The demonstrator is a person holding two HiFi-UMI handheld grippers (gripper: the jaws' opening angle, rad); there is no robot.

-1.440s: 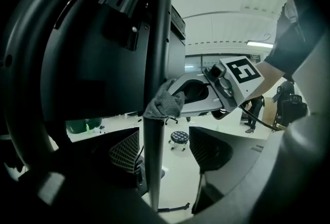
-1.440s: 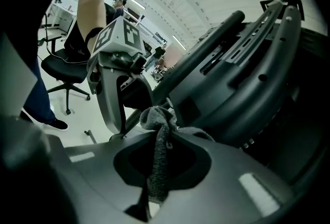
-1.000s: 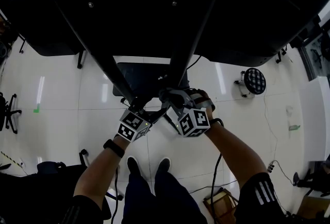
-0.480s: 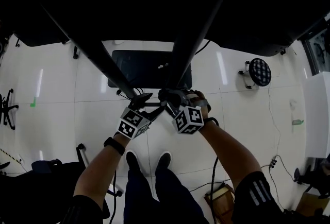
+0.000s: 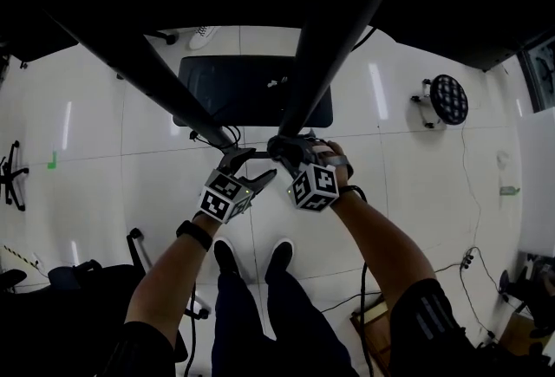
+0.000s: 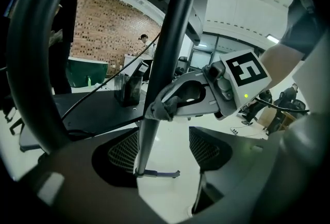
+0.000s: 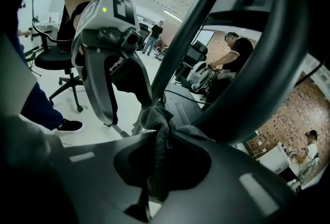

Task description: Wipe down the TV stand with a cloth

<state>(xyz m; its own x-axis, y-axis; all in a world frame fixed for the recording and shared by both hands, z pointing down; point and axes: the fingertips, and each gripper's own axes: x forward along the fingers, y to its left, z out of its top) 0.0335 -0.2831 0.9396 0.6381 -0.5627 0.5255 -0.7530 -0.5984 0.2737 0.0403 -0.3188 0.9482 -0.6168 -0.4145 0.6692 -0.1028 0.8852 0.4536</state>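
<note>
Right gripper view shows my right gripper [image 7: 154,187] clamped on the grey cloth [image 7: 156,117], my left gripper [image 6: 165,152] spread apart around the stand leg [image 6: 167,48].

White floor [image 5: 95,167] beneath me
My shoes [image 5: 279,254] stand near the stand's black base [image 5: 251,89]; a round black object [image 5: 449,98] sits off to its right.

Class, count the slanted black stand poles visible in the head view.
2. One pole slants from upper left down to the left gripper; the other pole runs from upper right to the right gripper, which holds the cloth. Others may be hidden.
</note>
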